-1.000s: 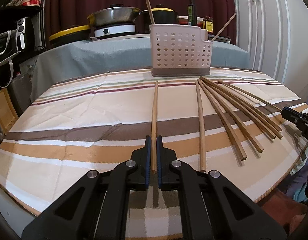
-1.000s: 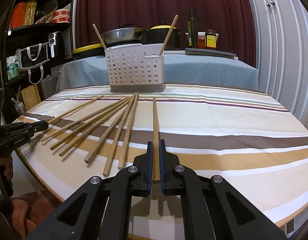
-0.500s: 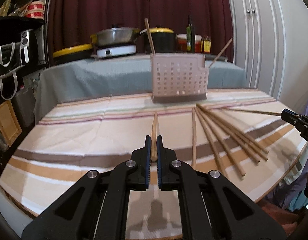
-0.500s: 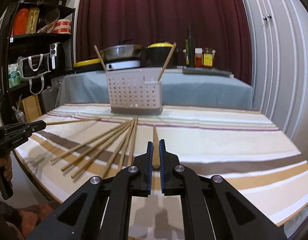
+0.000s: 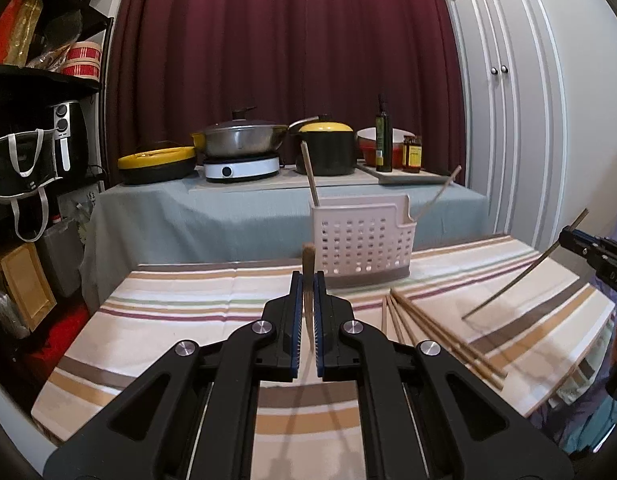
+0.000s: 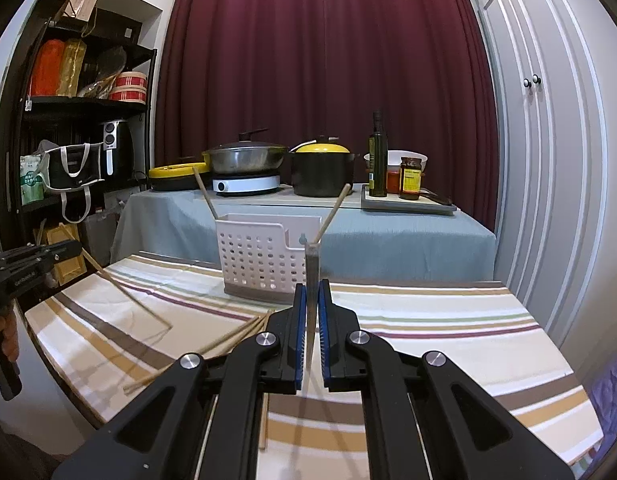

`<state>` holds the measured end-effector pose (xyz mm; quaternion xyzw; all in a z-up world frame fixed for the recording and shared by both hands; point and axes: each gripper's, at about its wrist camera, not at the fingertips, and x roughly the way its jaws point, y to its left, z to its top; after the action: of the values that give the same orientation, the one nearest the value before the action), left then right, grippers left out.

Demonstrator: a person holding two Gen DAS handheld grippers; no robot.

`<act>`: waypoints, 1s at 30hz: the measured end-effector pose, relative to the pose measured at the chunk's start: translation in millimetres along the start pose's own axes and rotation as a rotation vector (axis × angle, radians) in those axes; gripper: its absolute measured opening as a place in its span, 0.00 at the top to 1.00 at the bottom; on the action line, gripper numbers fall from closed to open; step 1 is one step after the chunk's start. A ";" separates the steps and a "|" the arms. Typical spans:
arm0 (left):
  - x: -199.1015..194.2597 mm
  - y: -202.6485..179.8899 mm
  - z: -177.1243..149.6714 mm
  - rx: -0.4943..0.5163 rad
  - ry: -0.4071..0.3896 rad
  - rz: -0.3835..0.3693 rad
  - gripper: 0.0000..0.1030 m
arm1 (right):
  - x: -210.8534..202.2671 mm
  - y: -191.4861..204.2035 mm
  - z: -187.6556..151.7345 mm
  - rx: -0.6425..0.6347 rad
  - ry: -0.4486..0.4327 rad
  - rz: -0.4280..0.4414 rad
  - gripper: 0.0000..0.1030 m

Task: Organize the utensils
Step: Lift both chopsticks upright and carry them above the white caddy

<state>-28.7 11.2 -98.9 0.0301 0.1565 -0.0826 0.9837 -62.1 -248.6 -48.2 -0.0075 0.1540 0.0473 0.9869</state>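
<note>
Wooden chopstick (image 5: 308, 280) clamped in my left gripper (image 5: 307, 320), jaws closed on it, stick pointing forward and up along the fingers, foreshortened, tip blurred. White perforated caddy (image 5: 362, 248) sits on the striped table (image 5: 168, 320) just ahead and slightly right of that tip, well apart from the jaws still. Two chopsticks already stand in it, one leaning left (image 5: 309, 176), one leaning right (image 5: 438, 194). Loose chopsticks (image 5: 428, 328) lie fanned on the cloth right of my left jaws, long axes running from the caddy toward me. Far right edge of the left view: my right gripper (image 5: 588, 246) with its own stick (image 5: 524, 276) slanting down-left, off the table.

Right wrist view: the right gripper (image 6: 312, 320) has its jaws clamped on a second chopstick (image 6: 312, 268), long axis forward and up. Caddy lies ahead and slightly left here, its right-hand notched compartment (image 6: 302, 240) nearly in line with the stick tip. I judge both grippers are about equally placed; each needs its stick tipped upright over the open top, then lowered in. Left goes for the left side, right for the right, so the sticks don't cross.
</note>
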 end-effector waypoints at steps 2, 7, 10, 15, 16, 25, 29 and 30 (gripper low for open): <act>5.0 3.8 8.0 -0.020 0.021 -0.016 0.94 | 8.0 -2.1 5.1 0.005 0.011 0.009 0.93; 21.0 12.0 23.1 -0.045 0.037 -0.019 0.94 | 22.7 -5.8 17.8 0.001 0.011 0.012 0.93; 33.0 14.4 31.2 -0.049 0.039 -0.017 0.94 | 33.2 -7.4 25.5 0.004 0.013 0.017 0.93; 52.3 15.6 43.4 -0.043 0.037 -0.020 0.94 | 49.3 -9.1 35.1 0.013 0.016 0.024 0.93; 55.7 15.9 45.4 -0.042 0.037 -0.022 0.94 | 51.8 -9.6 36.5 0.016 0.016 0.026 0.93; 69.0 19.2 61.2 -0.044 0.040 -0.046 0.94 | 61.4 -10.0 53.4 0.033 0.016 0.039 0.93; 67.0 20.3 78.2 -0.052 0.014 -0.068 0.94 | 62.1 -10.2 68.4 0.043 -0.007 0.060 0.93; 66.8 19.6 82.7 -0.051 0.005 -0.072 0.94 | 62.9 -10.0 71.8 0.043 -0.014 0.062 0.93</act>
<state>62.4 13.2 -40.7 -0.0006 0.1620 -0.1137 0.9802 20.2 -250.7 1.0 0.0189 0.1482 0.0745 0.9860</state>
